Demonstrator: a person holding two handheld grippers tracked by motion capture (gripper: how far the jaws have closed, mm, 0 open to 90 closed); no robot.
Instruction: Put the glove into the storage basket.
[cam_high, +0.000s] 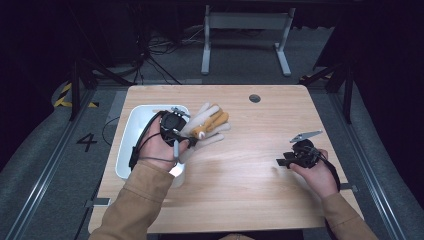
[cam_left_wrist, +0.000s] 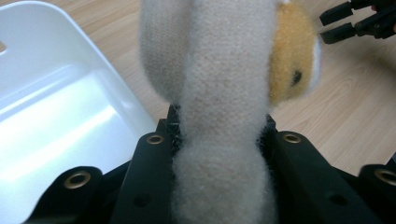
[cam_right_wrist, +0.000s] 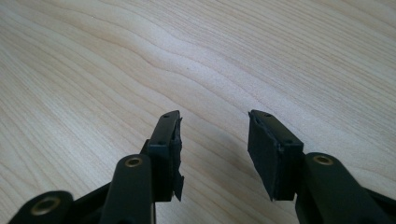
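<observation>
Overhead and gripper views of the wooden surface (cam_high: 250, 170). My left hand-held gripper (cam_high: 192, 139) is clamped on a plush toy (cam_high: 207, 127), cream-coloured with orange-yellow patches; in the left gripper view a thick cream limb of the toy (cam_left_wrist: 224, 93) runs straight up between the two black jaws, whose pads press into the pile on both sides, and an orange-yellow part with a dark spot (cam_left_wrist: 292, 60) sits behind it. From above, the toy lies toward the surface's left half, nearer the far edge than the near one, fanning out to the right of my left hand (cam_high: 160, 145). Whether it rests on the wood or hangs just above it I cannot tell.

A white bin (cam_high: 132, 135) stands along the left edge of the surface, just beside the toy; my left hand overlaps its right rim, and its glossy inside (cam_left_wrist: 56, 116) shows to one side in the left gripper view.

My right hand-held gripper (cam_high: 281, 161) sits near the right edge, well apart from the toy. Its jaws stand wide apart over bare wood (cam_right_wrist: 140, 60) and grip nothing; one pad (cam_right_wrist: 176, 149) looks frayed at its edge.
</observation>
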